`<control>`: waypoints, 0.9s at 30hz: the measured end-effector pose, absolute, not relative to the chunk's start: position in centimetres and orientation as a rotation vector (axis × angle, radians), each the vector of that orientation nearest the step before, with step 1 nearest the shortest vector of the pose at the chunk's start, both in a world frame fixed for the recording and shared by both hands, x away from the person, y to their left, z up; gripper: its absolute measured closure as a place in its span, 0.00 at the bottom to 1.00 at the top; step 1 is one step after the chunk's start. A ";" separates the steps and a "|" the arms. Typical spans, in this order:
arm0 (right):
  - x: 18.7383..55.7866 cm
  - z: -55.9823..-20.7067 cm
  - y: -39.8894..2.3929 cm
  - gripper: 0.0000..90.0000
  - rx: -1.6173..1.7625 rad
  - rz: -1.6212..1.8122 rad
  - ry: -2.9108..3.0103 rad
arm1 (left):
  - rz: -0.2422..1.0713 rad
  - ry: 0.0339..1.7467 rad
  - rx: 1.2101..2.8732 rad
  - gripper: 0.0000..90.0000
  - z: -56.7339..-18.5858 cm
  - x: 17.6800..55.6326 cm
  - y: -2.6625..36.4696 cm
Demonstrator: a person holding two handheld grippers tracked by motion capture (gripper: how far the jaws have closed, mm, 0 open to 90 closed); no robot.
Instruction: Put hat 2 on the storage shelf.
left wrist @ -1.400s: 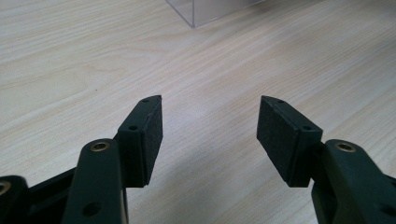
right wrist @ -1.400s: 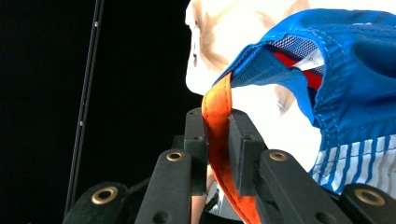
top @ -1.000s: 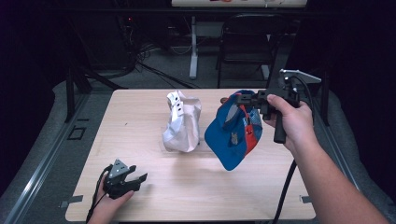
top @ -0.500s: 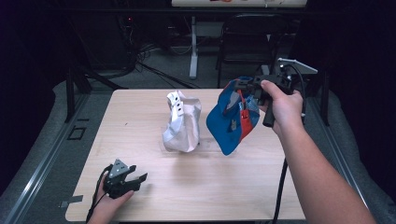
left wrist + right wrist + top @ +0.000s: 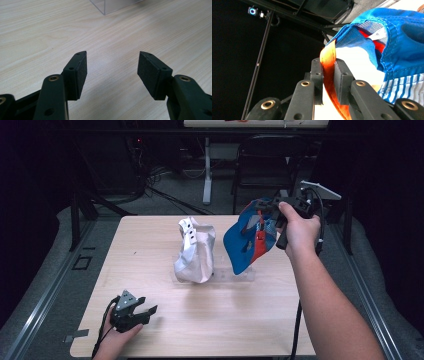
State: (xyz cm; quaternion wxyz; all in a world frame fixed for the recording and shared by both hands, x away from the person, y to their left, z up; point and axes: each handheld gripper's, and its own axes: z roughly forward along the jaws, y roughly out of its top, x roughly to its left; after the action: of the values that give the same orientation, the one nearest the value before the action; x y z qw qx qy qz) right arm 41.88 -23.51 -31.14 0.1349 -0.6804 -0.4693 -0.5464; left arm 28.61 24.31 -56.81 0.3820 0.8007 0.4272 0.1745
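A blue cap (image 5: 248, 240) with red and striped panels hangs in the air over the table's right side. My right gripper (image 5: 263, 209) is shut on its orange-red back strap (image 5: 329, 75), which runs between the two pads in the right gripper view. A white-grey cap (image 5: 195, 251) stands upright on a clear plastic stand (image 5: 235, 275) at the table's middle. My left gripper (image 5: 142, 312) rests low at the front left of the table, open, with bare wood between its fingers (image 5: 77, 72). A corner of the clear stand (image 5: 112, 6) shows ahead of it.
The wooden table (image 5: 150, 235) stands on a grey floor with metal rails on both sides. A black chair (image 5: 265, 155) and a white pole base (image 5: 206, 170) are behind the far edge. Cables trail from both grippers.
My right gripper has lifted the blue cap up and back to the right, so it now hangs higher above the table. The left gripper has stayed in place.
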 end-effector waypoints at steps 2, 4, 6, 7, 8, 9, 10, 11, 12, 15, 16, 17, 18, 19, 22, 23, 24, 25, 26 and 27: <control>41.8 -31.2 -23.9 0.88 -1.984 -1.588 -1.349 | 0.447 1.089 2.042 0.46 -56.8 28.6 24.3; 41.6 -31.4 -24.3 0.88 -1.994 -1.586 -1.343 | 0.447 1.089 2.042 0.46 -56.8 28.6 24.2; 41.5 -31.7 -24.7 0.88 -1.993 -1.586 -1.328 | 0.449 1.087 2.046 0.46 -56.8 28.6 24.2; 41.5 -31.9 -24.8 0.88 -1.989 -1.583 -1.325 | 0.449 1.087 2.047 0.46 -56.8 28.6 24.2; 41.4 -32.0 -24.9 0.88 -1.985 -1.583 -1.324 | 0.449 1.086 2.047 0.46 -56.8 28.6 24.2; 41.4 -32.0 -24.8 0.88 -1.984 -1.582 -1.318 | 0.448 1.085 2.047 0.46 -56.9 28.6 24.1; 41.3 -32.0 -24.8 0.88 -1.984 -1.584 -1.322 | 0.447 1.085 2.049 0.46 -56.9 28.6 24.1; 41.3 -32.0 -24.7 0.88 -1.969 -1.584 -1.328 | 0.447 1.085 2.051 0.46 -56.9 28.6 24.1; 41.3 -31.9 -24.6 0.88 -1.967 -1.590 -1.319 | 0.447 1.084 2.052 0.46 -56.9 28.6 24.1; 41.3 -31.6 -24.1 0.88 -1.947 -1.594 -1.330 | 0.446 1.079 2.061 0.46 -56.9 28.7 24.1; 41.4 -31.5 -24.0 0.88 -1.942 -1.590 -1.345 | 0.448 1.079 2.058 0.46 -56.9 28.7 24.1; 41.4 -31.4 -23.7 0.88 -1.943 -1.594 -1.340 | 0.448 1.079 2.058 0.46 -56.9 28.7 24.1; 41.5 -31.3 -23.5 0.88 -1.938 -1.598 -1.342 | 0.445 1.086 2.049 0.46 -56.9 28.6 24.1; 41.5 -31.2 -23.3 0.88 -1.935 -1.595 -1.346 | 0.445 1.090 2.049 0.46 -56.9 28.6 24.1; 41.6 -31.1 -22.7 0.88 -1.930 -1.597 -1.358 | 0.449 1.083 2.049 0.46 -56.9 28.7 24.2; 41.6 -31.0 -22.6 0.88 -1.929 -1.597 -1.358 | 0.448 1.083 2.049 0.46 -56.9 28.7 24.2; 41.7 -31.0 -22.5 0.88 -1.921 -1.588 -1.370 | 0.448 1.084 2.047 0.46 -56.9 28.6 24.2; 41.7 -31.0 -22.3 0.88 -1.925 -1.595 -1.360 | 0.448 1.084 2.047 0.46 -56.9 28.6 24.2; 41.8 -31.0 -22.3 0.88 -1.927 -1.593 -1.366 | 0.448 1.084 2.046 0.46 -56.9 28.6 24.2; 41.8 -31.1 -22.2 0.88 -1.931 -1.593 -1.367 | 0.447 1.085 2.045 0.46 -56.8 28.6 24.2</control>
State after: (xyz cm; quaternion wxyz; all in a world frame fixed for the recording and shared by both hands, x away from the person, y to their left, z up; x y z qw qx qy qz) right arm 41.80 -22.23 -31.07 0.1443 -0.6700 -0.4742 -0.5526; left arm 28.60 24.22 -56.85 0.3819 0.8016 0.4254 0.1754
